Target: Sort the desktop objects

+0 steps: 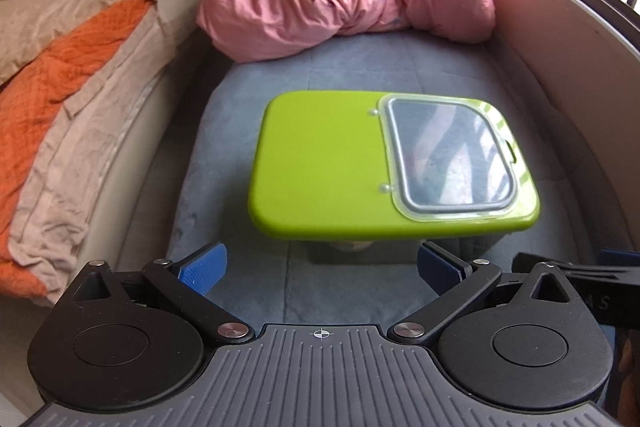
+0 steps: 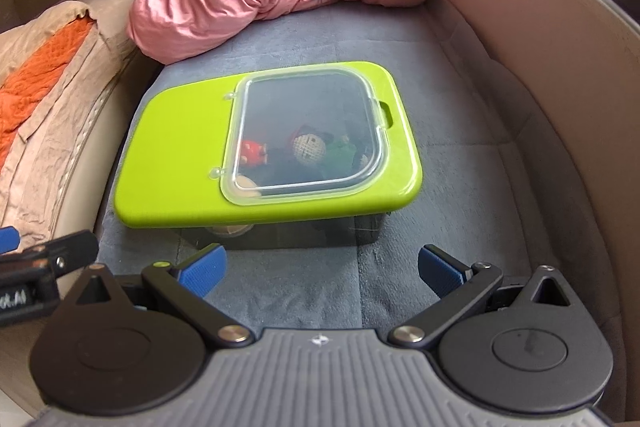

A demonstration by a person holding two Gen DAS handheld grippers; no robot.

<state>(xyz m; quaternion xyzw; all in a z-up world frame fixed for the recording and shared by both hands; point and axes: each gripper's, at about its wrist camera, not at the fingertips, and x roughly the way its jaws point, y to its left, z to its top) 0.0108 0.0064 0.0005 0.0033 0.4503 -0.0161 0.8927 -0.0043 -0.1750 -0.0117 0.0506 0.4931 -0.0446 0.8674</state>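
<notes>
1. Lime-green plastic storage box with clear hinged lid window (image 2: 192, 147) rests on grey plush cushion (image 2: 460, 147); no legible labels.
2. Left hand-held gripper (image 1: 320, 267) and right hand-held gripper (image 2: 320, 267): fingers apart, empty.
3. Bare cushion surrounds the box.

Green-lidded box (image 2: 176, 155) is sitting mid grey cushion (image 2: 460, 155), small toys (image 2: 304, 151) showing through its clear hatch (image 2: 308, 131). Right hand-held gripper (image 2: 322, 269) is hovering just before it, jaws spread, holding nothing.

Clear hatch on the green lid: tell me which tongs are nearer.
Right, by a small margin. The right tongs face the clear hatch head-on; the left tongs sit off toward the lid's plain green end.
</notes>
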